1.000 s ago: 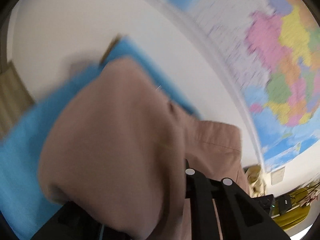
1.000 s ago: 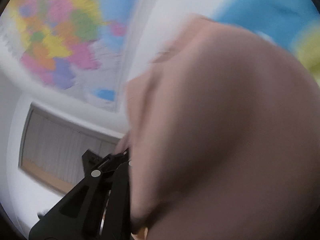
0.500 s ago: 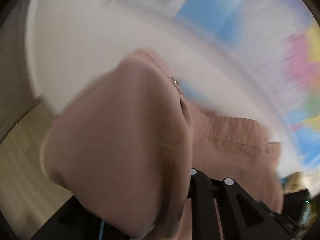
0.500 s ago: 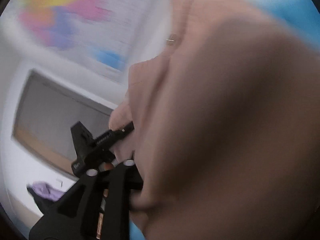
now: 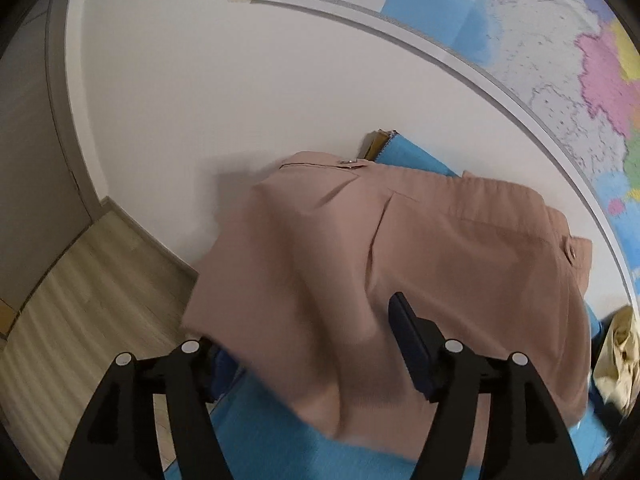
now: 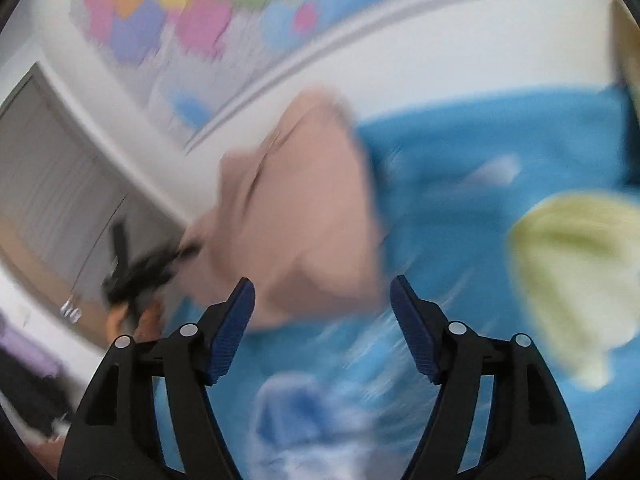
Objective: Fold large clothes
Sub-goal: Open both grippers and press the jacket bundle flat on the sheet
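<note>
- Left wrist view: the pink garment (image 5: 400, 264) lies folded over on the blue table (image 5: 280, 448), its long axis running from the left table edge toward the map (image 5: 560, 60) wall on the right.
- Its near hem lies between the spread fingers of the left gripper (image 5: 304, 344), whose jaws have just been opening; the pads do not press it.
- Right wrist view, blurred: the garment lies ahead and left of the right gripper (image 6: 322, 312), also just opened and empty; a yellow-green cloth (image 6: 572, 280) sits to the right.
- By this judgement, the left gripper is nearer the garment.
</note>
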`<action>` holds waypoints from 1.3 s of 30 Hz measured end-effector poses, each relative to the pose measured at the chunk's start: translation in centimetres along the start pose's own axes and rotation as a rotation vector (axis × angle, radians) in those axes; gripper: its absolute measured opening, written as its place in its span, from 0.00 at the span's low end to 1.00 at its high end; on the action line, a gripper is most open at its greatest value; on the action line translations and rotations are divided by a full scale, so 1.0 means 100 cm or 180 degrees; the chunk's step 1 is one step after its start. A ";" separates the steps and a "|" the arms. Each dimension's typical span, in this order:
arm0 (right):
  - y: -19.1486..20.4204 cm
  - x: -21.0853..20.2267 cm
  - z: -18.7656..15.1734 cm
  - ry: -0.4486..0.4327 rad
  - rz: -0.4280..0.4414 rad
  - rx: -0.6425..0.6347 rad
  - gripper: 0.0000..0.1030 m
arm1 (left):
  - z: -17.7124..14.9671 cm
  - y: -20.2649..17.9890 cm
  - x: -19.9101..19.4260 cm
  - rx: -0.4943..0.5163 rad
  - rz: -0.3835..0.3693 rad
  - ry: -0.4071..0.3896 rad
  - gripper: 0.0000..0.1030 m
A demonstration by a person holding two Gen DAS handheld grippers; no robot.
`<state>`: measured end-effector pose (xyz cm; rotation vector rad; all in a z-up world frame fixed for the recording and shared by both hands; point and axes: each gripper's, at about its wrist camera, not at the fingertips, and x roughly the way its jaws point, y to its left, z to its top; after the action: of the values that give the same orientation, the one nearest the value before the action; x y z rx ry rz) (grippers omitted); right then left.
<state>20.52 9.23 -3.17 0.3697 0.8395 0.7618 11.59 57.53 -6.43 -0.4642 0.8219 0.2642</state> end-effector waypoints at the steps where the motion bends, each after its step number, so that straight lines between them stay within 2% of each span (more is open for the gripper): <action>1: -0.004 0.006 0.013 -0.0028 0.0006 0.0050 0.75 | -0.001 -0.002 0.000 0.0012 -0.0016 -0.0001 0.68; 3: -0.009 0.025 0.029 -0.0043 0.0033 0.0120 0.85 | -0.002 -0.003 0.003 0.0013 -0.0012 0.0023 0.69; 4: -0.012 0.041 0.038 0.0115 0.0158 0.0156 0.83 | -0.001 -0.004 0.005 0.0005 0.0006 0.0034 0.69; 5: -0.014 0.052 0.040 0.0227 0.0130 0.0270 0.75 | -0.002 -0.003 0.004 -0.0003 0.0017 0.0040 0.69; 6: -0.020 0.066 0.041 0.0320 0.0150 0.0429 0.58 | -0.001 -0.003 0.007 -0.0031 0.0026 0.0059 0.69; 7: -0.026 0.082 0.039 0.0487 0.0389 0.0580 0.37 | 0.000 -0.003 0.009 -0.0056 0.0028 0.0066 0.69; 8: -0.028 0.090 0.034 0.0578 0.0468 0.0675 0.12 | 0.001 -0.003 0.012 -0.0077 0.0053 0.0068 0.69; 10: -0.024 0.089 0.022 0.0589 0.0502 0.0633 0.07 | 0.001 -0.002 0.016 -0.0114 0.0075 0.0066 0.68; 12: -0.018 0.079 0.002 0.0628 0.0478 0.0528 0.07 | 0.002 -0.002 0.017 -0.0090 0.0134 0.0050 0.68; 14: -0.026 0.078 -0.012 0.0806 0.0455 0.0731 0.09 | 0.001 -0.003 0.017 -0.0075 0.0151 0.0042 0.68; 15: -0.033 0.077 -0.012 0.0806 0.0423 0.0858 0.20 | 0.001 -0.004 0.017 -0.0072 0.0183 0.0031 0.68; 17: -0.037 0.073 -0.008 0.0775 0.0355 0.0952 0.34 | 0.001 -0.005 0.014 -0.0079 0.0249 0.0007 0.68; 18: -0.036 0.069 -0.006 0.0749 0.0249 0.0918 0.42 | 0.000 -0.006 0.010 -0.0090 0.0288 -0.0018 0.68; 20: -0.028 0.048 0.006 0.0539 0.0086 0.0723 0.51 | -0.004 -0.005 -0.006 -0.0097 0.0345 -0.0127 0.68; 22: -0.010 0.032 0.019 0.0270 -0.0032 0.0399 0.51 | -0.009 -0.003 -0.027 -0.0134 0.0431 -0.0280 0.68; 24: 0.017 0.029 0.031 0.0152 -0.0093 -0.0109 0.54 | -0.015 -0.010 -0.053 -0.0005 0.0534 -0.0569 0.68; 25: 0.033 0.032 0.038 0.0034 -0.0221 -0.0378 0.53 | -0.017 -0.018 -0.063 0.0105 0.0497 -0.0663 0.69; 27: 0.048 0.046 0.051 -0.0016 -0.0300 -0.0718 0.53 | -0.021 -0.037 -0.073 0.0335 0.0357 -0.0727 0.73; 28: 0.052 0.057 0.060 -0.0048 -0.0408 -0.0781 0.54 | -0.023 -0.044 -0.075 0.0404 0.0309 -0.0731 0.74; 31: 0.049 0.103 0.081 0.0166 -0.0475 -0.0771 0.52 | -0.030 -0.067 -0.065 0.0584 0.0119 -0.0595 0.74; 32: 0.039 0.118 0.085 0.0316 -0.0499 -0.0715 0.49 | -0.033 -0.073 -0.059 0.0624 0.0072 -0.0539 0.74; 33: 0.034 0.135 0.086 0.0475 -0.0554 -0.0621 0.37 | -0.036 -0.077 -0.055 0.0642 0.0036 -0.0498 0.74; 34: 0.017 0.148 0.082 0.0651 -0.0642 -0.0427 0.37 | -0.039 -0.082 -0.048 0.0663 -0.0054 -0.0412 0.74; 35: 0.003 0.150 0.078 0.0769 -0.0600 -0.0291 0.37 | -0.042 -0.086 -0.041 0.0667 -0.0118 -0.0330 0.74; 36: -0.006 0.147 0.074 0.0767 -0.0496 -0.0173 0.36 | -0.044 -0.088 -0.037 0.0665 -0.0145 -0.0291 0.74; 39: -0.010 0.131 0.073 0.0759 -0.0509 -0.0142 0.37 | -0.052 -0.093 -0.023 0.0714 -0.0187 -0.0179 0.74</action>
<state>32.30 18.08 -6.05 0.1706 1.0608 0.6820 10.48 46.78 -4.96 -0.2687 0.7714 0.1281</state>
